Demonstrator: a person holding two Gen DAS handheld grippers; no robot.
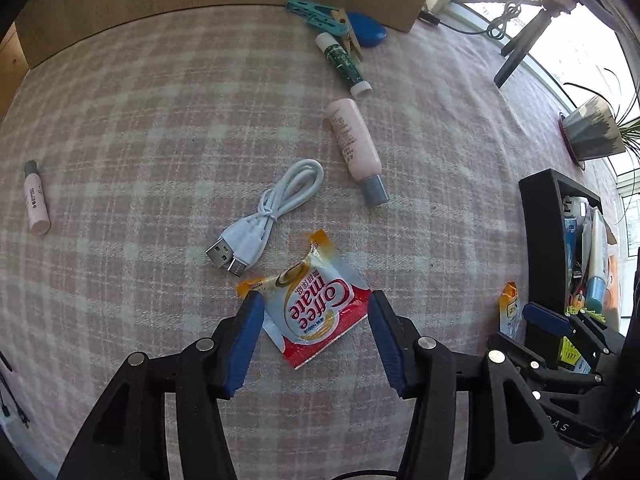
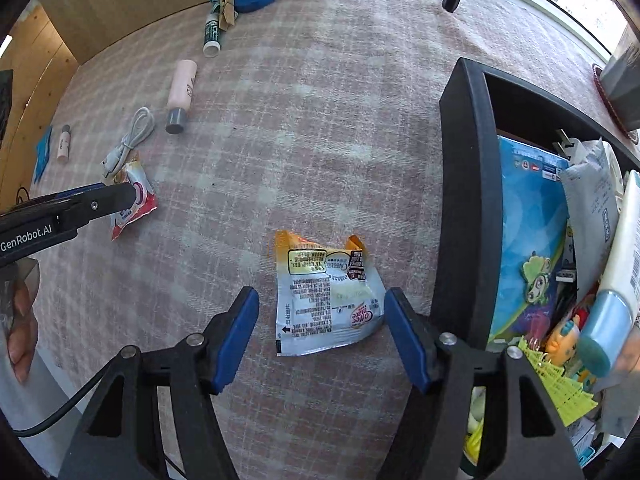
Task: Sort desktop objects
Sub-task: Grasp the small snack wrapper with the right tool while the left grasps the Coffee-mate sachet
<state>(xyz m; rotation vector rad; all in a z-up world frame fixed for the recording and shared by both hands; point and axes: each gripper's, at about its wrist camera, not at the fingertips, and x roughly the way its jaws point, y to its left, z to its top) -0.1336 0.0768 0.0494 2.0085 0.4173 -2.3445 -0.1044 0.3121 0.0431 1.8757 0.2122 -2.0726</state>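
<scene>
The left gripper (image 1: 316, 300) is held with its jaws standing apart over a red-and-white creamer packet (image 1: 316, 312); the packet lies flat between them, and the blue pads cannot be seen pressing on it. The right gripper (image 2: 322, 300) is likewise spread wide, its jaws to either side of a second creamer packet (image 2: 326, 304), printed side up, which rests on the tabletop (image 2: 320, 120) just beside the black box (image 2: 466, 200). Nothing is held by either gripper.

Taking the black box as the landmark: it is already well filled, with a blue carton (image 2: 528, 240), a white tube (image 2: 616, 280), a small doll (image 2: 564, 336) and yellow-green netting (image 2: 556, 380) seen inside it, so a good part of the sorting is judged done.

Still left out on the cloth, farther from the box than the first packet, are a white cable (image 1: 272, 216), a pink bottle (image 1: 356, 148) with a grey cap, a green stick (image 1: 344, 64), a teal clip (image 1: 316, 18) with a wooden peg, and a blue case (image 1: 368, 28). Farthest from the box lies a small pink tube (image 1: 36, 204).

The two packets appear to be next in turn; roughly eight things remain.
</scene>
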